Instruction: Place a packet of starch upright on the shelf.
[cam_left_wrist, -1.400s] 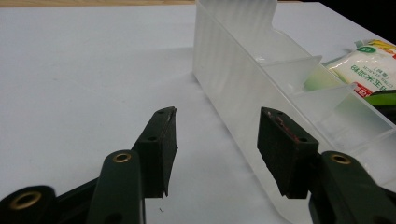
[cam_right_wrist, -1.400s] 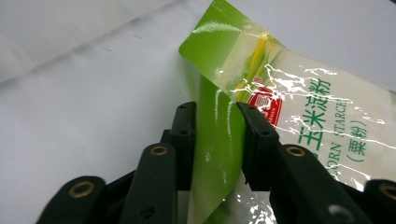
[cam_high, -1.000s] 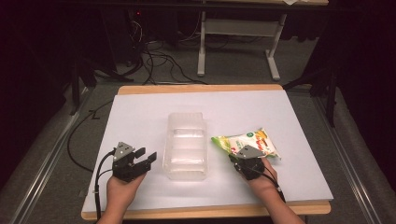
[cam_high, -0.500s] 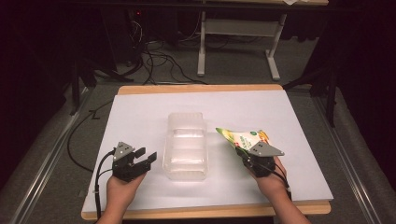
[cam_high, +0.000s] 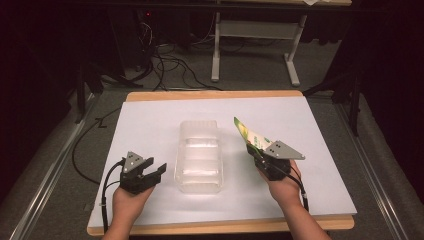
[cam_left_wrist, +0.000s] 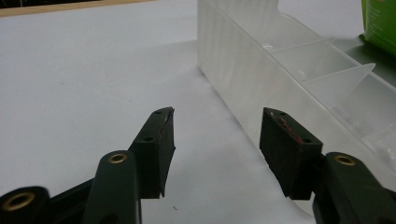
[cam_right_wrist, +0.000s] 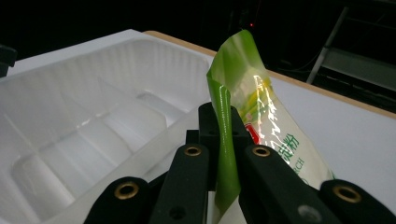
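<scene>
A clear plastic tray (cam_high: 198, 155) with ribbed compartments lies in the middle of the white table (cam_high: 150, 120). To the right of it my right gripper (cam_high: 260, 152) is shut on a green snack packet (cam_high: 248, 135), which hangs lifted off the table and tilts up toward the far left. In the right gripper view the packet (cam_right_wrist: 243, 93) is pinched by its edge between the jaws, just beside the tray (cam_right_wrist: 88, 116). My left gripper (cam_high: 155, 167) rests open at the tray's left side. Its jaws (cam_left_wrist: 215, 140) hold nothing, with the tray wall (cam_left_wrist: 243, 70) close on the right.
The table has a wooden rim (cam_high: 215, 93) at the far edge. Beyond it, on the dark floor, are cables (cam_high: 165, 65) and a grey metal stand (cam_high: 255, 45).
My right gripper has risen with the packet, lifting it from lying flat on the table to standing tilted in the air. The left gripper has stayed put.
</scene>
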